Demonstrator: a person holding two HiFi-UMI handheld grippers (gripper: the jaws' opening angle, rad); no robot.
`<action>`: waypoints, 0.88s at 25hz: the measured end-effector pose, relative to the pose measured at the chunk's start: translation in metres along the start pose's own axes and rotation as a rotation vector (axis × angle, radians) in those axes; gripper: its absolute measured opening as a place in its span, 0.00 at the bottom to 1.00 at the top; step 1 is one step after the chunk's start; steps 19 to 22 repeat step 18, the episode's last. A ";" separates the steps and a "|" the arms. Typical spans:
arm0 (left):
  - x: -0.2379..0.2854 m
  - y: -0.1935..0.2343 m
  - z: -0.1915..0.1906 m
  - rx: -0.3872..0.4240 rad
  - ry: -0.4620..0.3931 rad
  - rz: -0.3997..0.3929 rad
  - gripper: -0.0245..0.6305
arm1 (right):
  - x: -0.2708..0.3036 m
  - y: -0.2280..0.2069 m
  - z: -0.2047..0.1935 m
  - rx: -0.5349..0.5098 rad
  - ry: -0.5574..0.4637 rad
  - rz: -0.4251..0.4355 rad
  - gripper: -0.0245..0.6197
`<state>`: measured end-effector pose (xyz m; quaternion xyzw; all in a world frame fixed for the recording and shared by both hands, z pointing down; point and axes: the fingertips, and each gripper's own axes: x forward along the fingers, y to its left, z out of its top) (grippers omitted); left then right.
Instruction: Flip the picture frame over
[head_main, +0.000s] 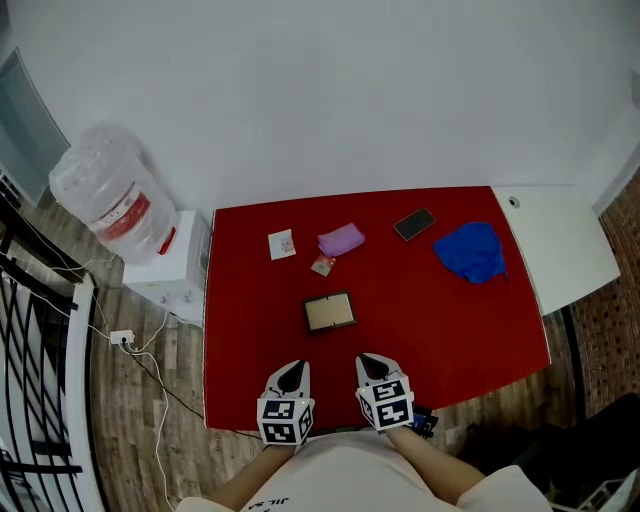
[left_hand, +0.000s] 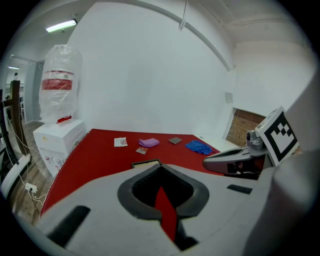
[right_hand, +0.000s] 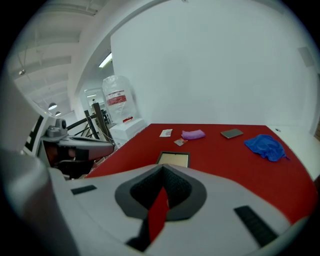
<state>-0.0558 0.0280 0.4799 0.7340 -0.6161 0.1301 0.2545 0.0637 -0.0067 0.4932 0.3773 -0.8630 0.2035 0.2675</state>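
Observation:
A small dark picture frame (head_main: 330, 312) with a tan face lies flat near the middle of the red table (head_main: 450, 330). Both grippers hover side by side at the table's front edge, short of the frame and touching nothing. My left gripper (head_main: 292, 371) has its jaws together with nothing between them; ahead of its tips (left_hand: 160, 167) the frame (left_hand: 146, 163) shows just beyond. My right gripper (head_main: 372, 362) is shut and empty too, its tips (right_hand: 162, 169) pointing at the frame (right_hand: 173, 159).
Behind the frame lie a purple cloth (head_main: 341, 239), a small packet (head_main: 323, 264), a white card (head_main: 282, 244), a dark phone (head_main: 414, 224) and a blue cloth (head_main: 470, 251). A water jug (head_main: 110, 205) on a white dispenser stands left; a white table (head_main: 560, 240) adjoins on the right.

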 end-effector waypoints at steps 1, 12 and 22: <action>0.000 -0.001 -0.001 0.000 0.000 0.000 0.05 | 0.000 0.000 -0.001 0.000 0.001 0.001 0.05; -0.009 -0.002 -0.007 -0.004 0.003 0.005 0.05 | -0.005 0.005 -0.008 -0.001 0.010 0.008 0.04; -0.012 -0.001 -0.011 -0.005 0.006 0.007 0.05 | -0.006 0.007 -0.013 0.002 0.014 0.008 0.04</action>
